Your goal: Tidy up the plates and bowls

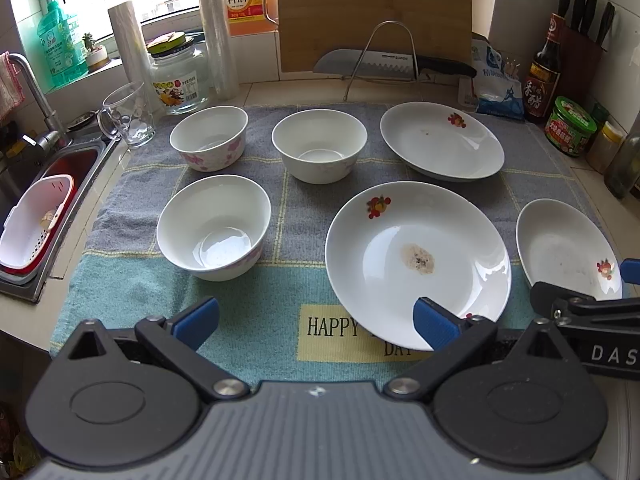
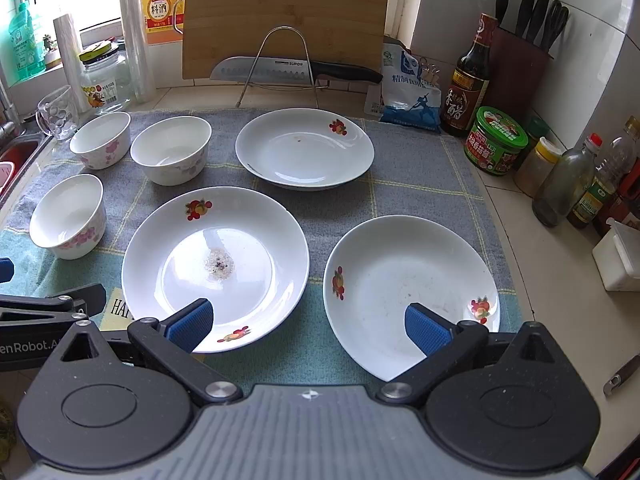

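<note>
Both grippers, left (image 1: 316, 320) and right (image 2: 310, 326), spread wide, holding nothing. Near plates (image 2: 216, 264) on towel (image 2: 400, 160), smooth, hard, breakable; pinch rim. Bowls (image 1: 214, 230) farther, probably heavier; grab wall.

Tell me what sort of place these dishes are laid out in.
Most likely a home kitchen counter. A sink with a faucet sits at the left edge, a knife block and sauce bottles line the tiled wall, and a cutting board leans behind a kitchen knife.
</note>
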`<state>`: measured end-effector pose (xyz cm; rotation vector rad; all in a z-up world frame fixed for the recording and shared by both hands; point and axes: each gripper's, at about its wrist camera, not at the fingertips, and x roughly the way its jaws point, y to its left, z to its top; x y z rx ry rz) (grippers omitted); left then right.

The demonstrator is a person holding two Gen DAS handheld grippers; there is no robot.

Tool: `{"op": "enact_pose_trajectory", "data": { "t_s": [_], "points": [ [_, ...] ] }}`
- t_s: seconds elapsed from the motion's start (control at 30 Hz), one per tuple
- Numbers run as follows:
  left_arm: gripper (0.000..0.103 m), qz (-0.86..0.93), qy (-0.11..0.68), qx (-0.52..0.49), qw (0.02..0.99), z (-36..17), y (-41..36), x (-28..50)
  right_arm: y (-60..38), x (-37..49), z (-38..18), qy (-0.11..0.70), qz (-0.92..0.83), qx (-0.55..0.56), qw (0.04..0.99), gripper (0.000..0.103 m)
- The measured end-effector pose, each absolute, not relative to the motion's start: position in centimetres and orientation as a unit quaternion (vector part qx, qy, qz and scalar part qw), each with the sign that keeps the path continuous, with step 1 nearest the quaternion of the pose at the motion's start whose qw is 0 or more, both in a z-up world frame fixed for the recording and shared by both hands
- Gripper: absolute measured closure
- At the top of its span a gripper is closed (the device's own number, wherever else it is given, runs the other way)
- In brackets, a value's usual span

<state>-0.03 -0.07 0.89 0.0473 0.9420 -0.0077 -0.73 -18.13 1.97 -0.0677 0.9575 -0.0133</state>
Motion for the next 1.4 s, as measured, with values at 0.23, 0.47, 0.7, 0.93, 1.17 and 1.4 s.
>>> {"op": "enact_pose_trajectory", "data": {
  "t_s": [0.23,0.47,0.7,0.93,1.17,1.4],
  "points": [
    [0.001,-0.004,0.452,0.021,0.892,0.95,0.05,-0.03,-18.01,-0.70,2.02,0.460,-0.007,-0.033,0.887,0.000],
    [0.001,-0.005,0.452,0.019,0.892,0.91,0.28,-0.04,-17.92,-0.66,2.00,0.460,-0.008,-0.033,0.887,0.000],
    [0.001,-0.005,0.450,0.019,0.893,0.79,0.49,0.02,-17.69,-0.47,2.06,0.460,-0.008,-0.035,0.887,0.000],
    [0.001,-0.005,0.450,0.020,0.893,0.76,0.48,0.00,-17.74,-0.51,2.04,0.460,-0.008,-0.035,0.887,0.000],
    [0.001,-0.005,0.450,0.020,0.893,0.75,0.43,0.01,-17.75,-0.44,2.02,0.459,-0.009,-0.036,0.887,0.000],
    [0.001,-0.005,0.451,0.021,0.892,0.69,0.32,0.20,-17.71,-0.35,1.99,0.460,-0.010,-0.034,0.887,0.000]
  ]
}}
